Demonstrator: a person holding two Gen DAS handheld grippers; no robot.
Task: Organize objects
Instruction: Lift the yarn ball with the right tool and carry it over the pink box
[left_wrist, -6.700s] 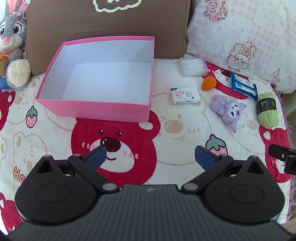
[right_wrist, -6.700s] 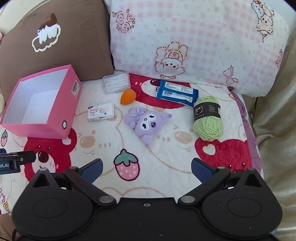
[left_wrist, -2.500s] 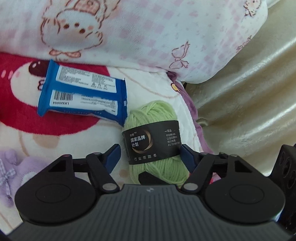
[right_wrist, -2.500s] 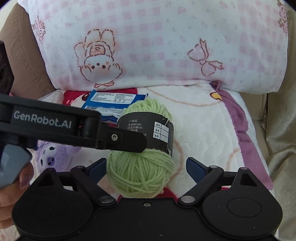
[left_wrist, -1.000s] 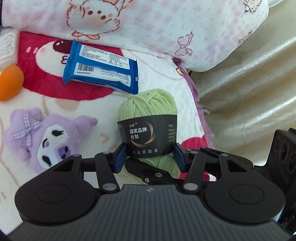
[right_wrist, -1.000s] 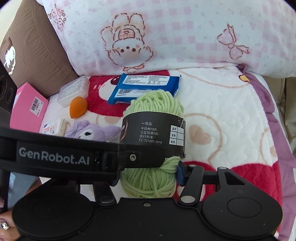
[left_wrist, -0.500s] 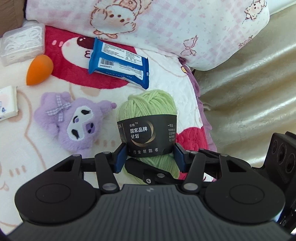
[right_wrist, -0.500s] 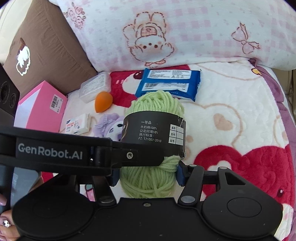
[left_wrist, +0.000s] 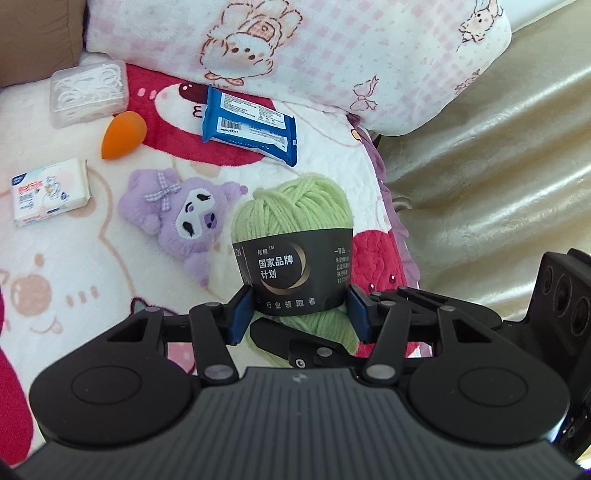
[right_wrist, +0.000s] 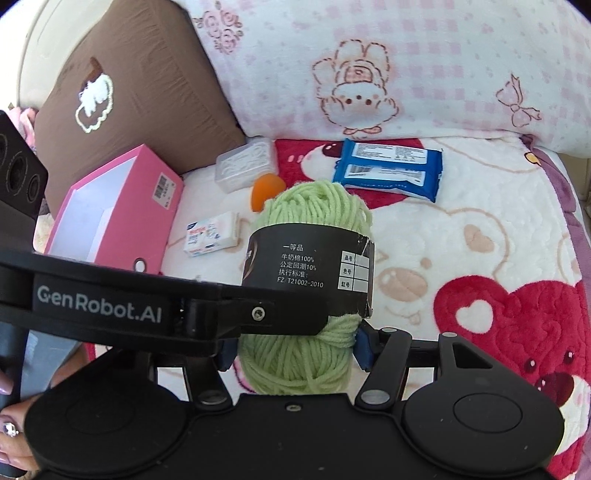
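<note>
We judge the task barely begun: the pink box (right_wrist: 110, 210) looks empty, as far as its visible inside shows. The green yarn ball (left_wrist: 295, 236) is lifted off the bear-print blanket (left_wrist: 74, 258), clamped at its black band by our left gripper (left_wrist: 299, 314). Our right gripper (right_wrist: 295, 350) brackets its lower half, jaws opening. Still loose: purple plush (left_wrist: 177, 218), blue wipes pack (left_wrist: 247, 125), tissue packet (left_wrist: 48, 192), clear floss-pick case (left_wrist: 88, 92), orange sponge (left_wrist: 123, 134). Only the right view shows the box; only the left shows the plush.
</note>
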